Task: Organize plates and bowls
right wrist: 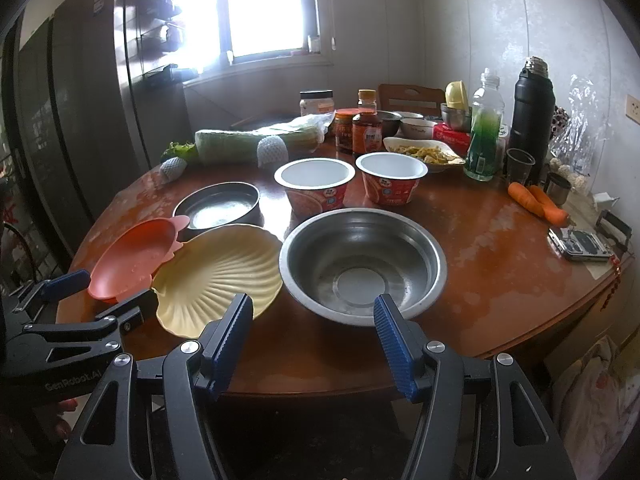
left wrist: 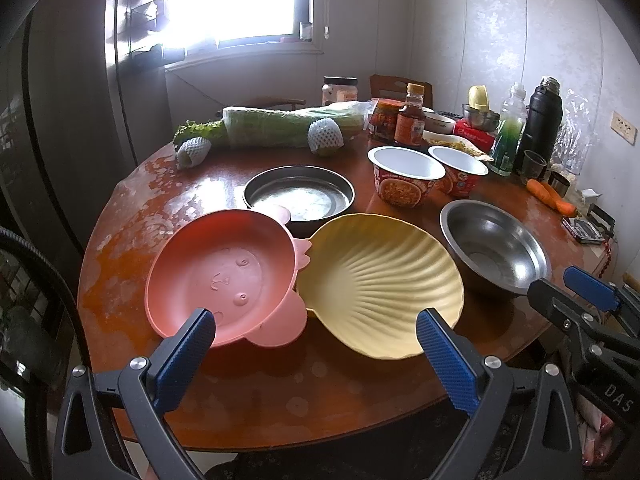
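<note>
On the round wooden table [left wrist: 280, 400] a pink animal-shaped plate [left wrist: 224, 276] leans partly on a yellow shell-shaped plate [left wrist: 380, 280]. Behind them lies a dark round metal pan [left wrist: 299, 196]. A steel bowl [right wrist: 362, 260] stands to the right, with two red-sided paper noodle cups [right wrist: 316, 184] [right wrist: 392, 178] behind it. My left gripper [left wrist: 316, 332] is open, hovering at the near rims of the pink and yellow plates, holding nothing. My right gripper [right wrist: 314, 316] is open just before the steel bowl's near rim, empty.
At the back lie wrapped cabbage [left wrist: 288, 126], netted fruit [left wrist: 326, 136], sauce jars and a bottle [left wrist: 410, 120], a dish of food [right wrist: 424, 154], a green drink bottle [right wrist: 484, 136], a black flask [right wrist: 532, 108], carrots [right wrist: 536, 200] and a small device [right wrist: 582, 244] at the right edge.
</note>
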`<state>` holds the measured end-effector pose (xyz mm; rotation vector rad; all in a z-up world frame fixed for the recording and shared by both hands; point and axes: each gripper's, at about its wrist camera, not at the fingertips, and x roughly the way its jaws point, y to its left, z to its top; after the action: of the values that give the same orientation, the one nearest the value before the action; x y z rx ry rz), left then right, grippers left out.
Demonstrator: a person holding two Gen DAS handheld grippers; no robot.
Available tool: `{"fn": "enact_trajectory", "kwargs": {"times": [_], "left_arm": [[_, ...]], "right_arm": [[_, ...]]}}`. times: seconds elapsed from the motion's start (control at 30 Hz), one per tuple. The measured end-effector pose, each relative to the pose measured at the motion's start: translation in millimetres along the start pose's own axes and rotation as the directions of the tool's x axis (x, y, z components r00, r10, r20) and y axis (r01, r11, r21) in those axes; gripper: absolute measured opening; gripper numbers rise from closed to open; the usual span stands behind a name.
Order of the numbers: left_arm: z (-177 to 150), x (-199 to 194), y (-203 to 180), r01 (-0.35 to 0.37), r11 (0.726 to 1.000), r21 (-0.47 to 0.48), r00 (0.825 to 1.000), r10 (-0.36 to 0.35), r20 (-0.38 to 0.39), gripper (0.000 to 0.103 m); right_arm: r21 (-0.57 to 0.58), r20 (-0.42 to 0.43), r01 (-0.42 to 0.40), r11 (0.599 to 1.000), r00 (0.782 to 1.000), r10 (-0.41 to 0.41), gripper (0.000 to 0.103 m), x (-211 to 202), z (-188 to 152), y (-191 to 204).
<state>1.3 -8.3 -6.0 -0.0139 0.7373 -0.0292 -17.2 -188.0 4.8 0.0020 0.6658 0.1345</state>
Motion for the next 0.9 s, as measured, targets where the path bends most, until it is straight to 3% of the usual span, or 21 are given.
{"fn": "enact_trajectory", "kwargs": {"times": [0.4,0.9], "left_arm": [[2.0,0.8,5.8,-0.006,1.0,-0.011,1.0,0.006,-0.004,0.101],[14.1,-4.9,59.7,-0.074,0.991,-0.111,0.997,0.077,0.025,0.101]], "right_arm": [[-0.01,0.0,-0.002,1.0,1.0,0.002,0.065,2.0,5.1,-1.4],[-0.101,0.042,-0.102,0.99,0.993,0.107,0.065,15.3,43.2,39.9]]}}
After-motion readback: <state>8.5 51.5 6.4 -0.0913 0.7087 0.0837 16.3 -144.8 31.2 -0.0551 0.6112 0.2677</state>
